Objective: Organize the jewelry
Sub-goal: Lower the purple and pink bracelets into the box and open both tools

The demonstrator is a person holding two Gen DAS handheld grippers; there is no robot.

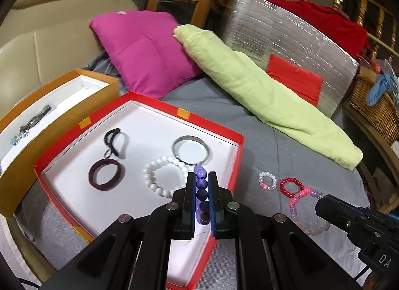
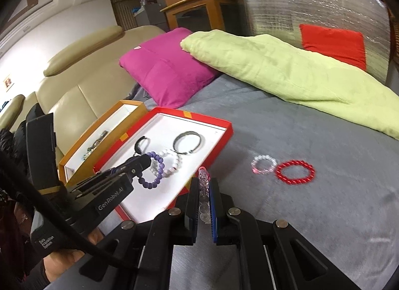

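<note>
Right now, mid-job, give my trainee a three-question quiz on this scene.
1. True or false: the left claw is shut on the purple bracelet.
2. Which box holds the white bracelet? A) orange box B) red box C) neither, it lies on the bed
3. Fill in: besides the pink bracelet in the right claw, ___ bracelets lie loose on the grey bed.

Key
1. True.
2. B, the red box; the orange box sits beside it.
3. Two: the clear bracelet and the red bracelet.
</note>
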